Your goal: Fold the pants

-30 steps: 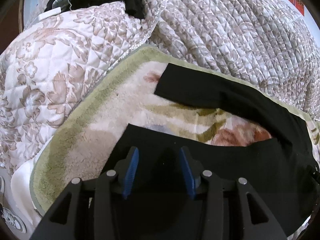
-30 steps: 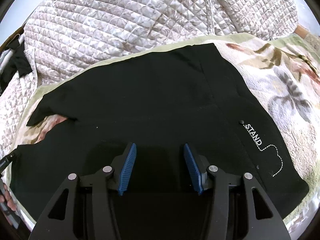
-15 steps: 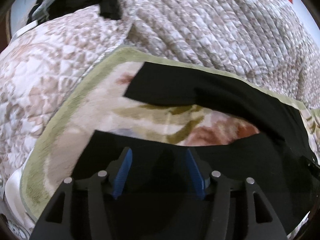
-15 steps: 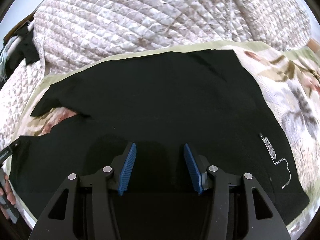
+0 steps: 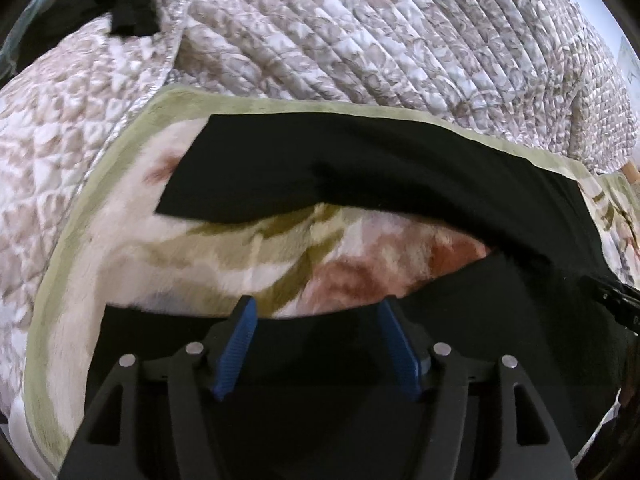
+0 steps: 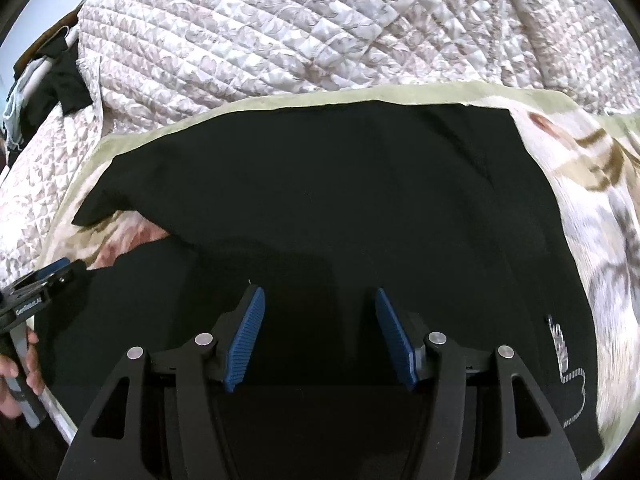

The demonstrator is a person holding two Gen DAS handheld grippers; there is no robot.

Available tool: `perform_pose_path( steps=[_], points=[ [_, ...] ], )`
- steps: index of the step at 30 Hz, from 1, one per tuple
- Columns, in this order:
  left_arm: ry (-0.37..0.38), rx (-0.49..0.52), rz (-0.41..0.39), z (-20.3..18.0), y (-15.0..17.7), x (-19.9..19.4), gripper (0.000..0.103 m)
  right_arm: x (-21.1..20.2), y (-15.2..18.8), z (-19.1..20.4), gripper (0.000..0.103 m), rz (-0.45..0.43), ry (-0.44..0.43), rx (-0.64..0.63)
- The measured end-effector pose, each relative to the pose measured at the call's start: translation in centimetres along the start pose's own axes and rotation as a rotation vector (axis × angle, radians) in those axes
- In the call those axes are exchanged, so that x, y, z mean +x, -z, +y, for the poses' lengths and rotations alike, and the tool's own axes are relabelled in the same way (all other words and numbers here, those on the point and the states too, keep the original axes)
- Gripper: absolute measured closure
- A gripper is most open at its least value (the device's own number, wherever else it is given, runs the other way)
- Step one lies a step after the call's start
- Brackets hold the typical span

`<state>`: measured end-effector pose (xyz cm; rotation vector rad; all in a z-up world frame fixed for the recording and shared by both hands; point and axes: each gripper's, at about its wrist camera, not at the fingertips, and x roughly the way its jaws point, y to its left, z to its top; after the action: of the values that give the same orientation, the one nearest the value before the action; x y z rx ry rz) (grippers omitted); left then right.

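While the black pants (image 6: 340, 200) lie spread on the floral blanket (image 5: 248, 248), I see both legs splayed apart. My left gripper (image 5: 316, 344) and right gripper (image 6: 318, 336) hover over them, jaws wide, holding nothing.

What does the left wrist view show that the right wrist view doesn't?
Left wrist only: the far leg's hem lying flat, and the wide patch of blanket between the two legs. Right wrist only: the white logo near the waist, and the person's hand holding the left gripper. Both: the black pants spread on the blanket, the quilt behind, and open jaws over the fabric.
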<state>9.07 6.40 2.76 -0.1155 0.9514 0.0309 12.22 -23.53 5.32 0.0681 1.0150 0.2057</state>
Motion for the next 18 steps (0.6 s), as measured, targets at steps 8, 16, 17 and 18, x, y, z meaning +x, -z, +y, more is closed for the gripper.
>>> perform_pose_path(
  steps=[8, 16, 17, 18],
  points=[
    [0.032, -0.048, -0.03, 1.7, -5.2, 1.2, 0.03, 1.1, -4.9, -0.5, 0.035, -0.029, -0.036, -0.058],
    [0.012, 0.039, -0.026, 2.2, -12.3, 6.5, 0.026, 4.8, -12.0, -3.0, 0.035, -0.028, -0.056, -0.195],
    [0.017, 0.043, -0.018, 1.9, -13.0, 7.4, 0.026, 5.7, -12.9, -3.6, 0.035, -0.025, -0.048, -0.198],
    [0.037, 0.045, -0.005, 1.6, -13.5, 8.2, 0.026, 6.5, -13.5, -4.1, 0.035, -0.015, -0.046, -0.193]
  ],
)
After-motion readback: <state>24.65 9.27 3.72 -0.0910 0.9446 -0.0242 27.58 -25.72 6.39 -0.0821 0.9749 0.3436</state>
